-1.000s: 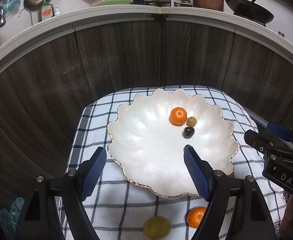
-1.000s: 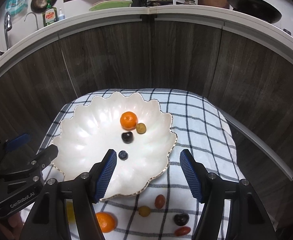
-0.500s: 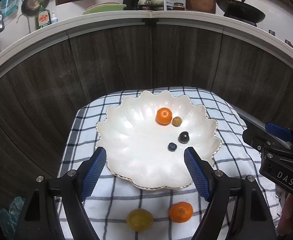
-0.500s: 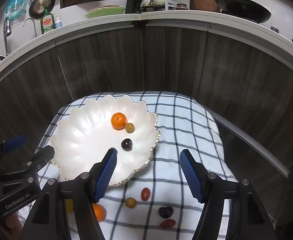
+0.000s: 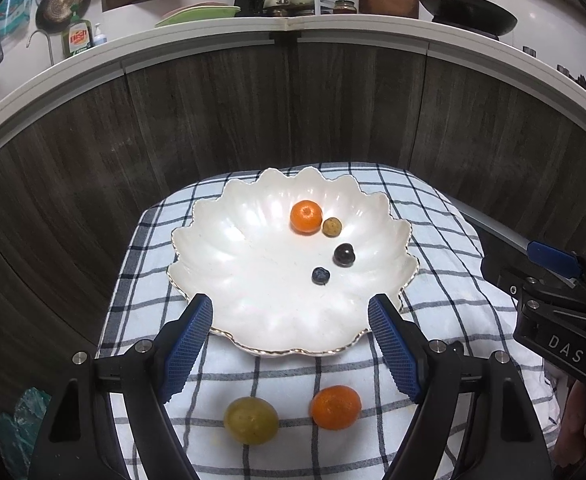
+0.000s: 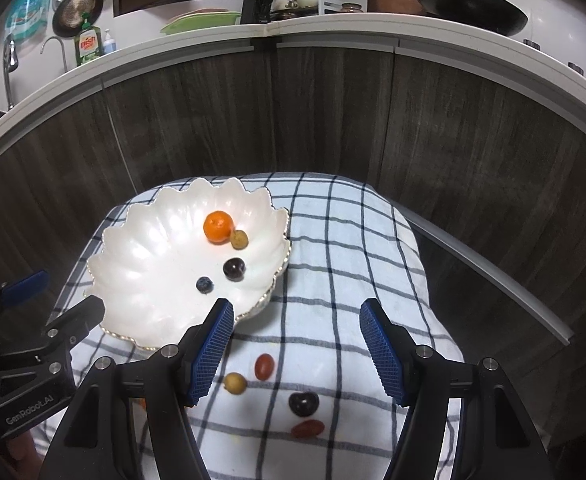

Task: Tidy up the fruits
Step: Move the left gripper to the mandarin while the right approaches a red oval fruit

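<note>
Scalloped pearly plate [image 5: 253, 280] holds glossy round fruits [image 5: 306, 216].

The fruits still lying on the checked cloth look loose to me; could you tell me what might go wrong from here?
1. The dark cherry and red tomato lie close together; the open right gripper may nudge one while closing on the other.
2. Round fruits like the orange and yellow-green fruit could roll across the cloth if bumped.
3. A fruit dropped onto the shallow plate might scatter the blueberry.
</note>
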`<act>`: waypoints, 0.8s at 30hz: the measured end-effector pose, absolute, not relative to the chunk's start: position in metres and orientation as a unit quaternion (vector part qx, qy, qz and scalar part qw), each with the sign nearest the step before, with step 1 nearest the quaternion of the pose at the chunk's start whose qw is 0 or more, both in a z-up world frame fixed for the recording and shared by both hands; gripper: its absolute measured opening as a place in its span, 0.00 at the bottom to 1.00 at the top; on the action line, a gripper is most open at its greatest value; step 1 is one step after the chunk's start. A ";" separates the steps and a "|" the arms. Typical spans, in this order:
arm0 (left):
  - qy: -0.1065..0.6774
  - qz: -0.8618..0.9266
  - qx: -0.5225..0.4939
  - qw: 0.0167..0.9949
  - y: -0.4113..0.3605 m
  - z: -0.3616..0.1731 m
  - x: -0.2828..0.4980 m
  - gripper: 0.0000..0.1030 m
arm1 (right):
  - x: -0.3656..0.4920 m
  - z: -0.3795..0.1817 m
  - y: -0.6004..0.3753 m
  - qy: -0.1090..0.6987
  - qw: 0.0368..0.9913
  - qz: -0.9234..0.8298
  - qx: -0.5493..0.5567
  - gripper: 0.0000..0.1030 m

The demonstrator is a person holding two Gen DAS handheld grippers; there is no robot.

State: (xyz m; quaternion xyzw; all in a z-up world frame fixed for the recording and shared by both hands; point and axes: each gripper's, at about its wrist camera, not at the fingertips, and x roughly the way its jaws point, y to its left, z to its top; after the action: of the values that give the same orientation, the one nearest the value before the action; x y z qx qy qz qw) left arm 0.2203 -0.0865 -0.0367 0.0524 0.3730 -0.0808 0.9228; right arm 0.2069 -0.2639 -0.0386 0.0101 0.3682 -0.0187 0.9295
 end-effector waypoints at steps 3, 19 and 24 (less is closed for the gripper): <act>0.373 -0.084 0.055 0.922 -0.090 -0.039 0.217 0.78 | 0.204 -0.042 -0.267 0.370 0.929 -0.022 0.009 0.65; 0.387 -0.098 0.060 0.915 -0.100 -0.067 0.195 0.78 | 0.177 -0.067 -0.272 0.379 0.925 -0.023 -0.004 0.65; 0.379 -0.095 0.057 0.919 -0.100 -0.076 0.186 0.78 | 0.173 -0.078 -0.274 0.385 0.923 -0.022 -0.005 0.65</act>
State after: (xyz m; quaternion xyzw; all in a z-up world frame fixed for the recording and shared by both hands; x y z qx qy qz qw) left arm 0.1864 -0.0999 -0.0761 0.0575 0.3794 -0.0952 0.9185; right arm 0.1726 -0.2736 -0.0782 -0.0054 0.3847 -0.0223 0.9228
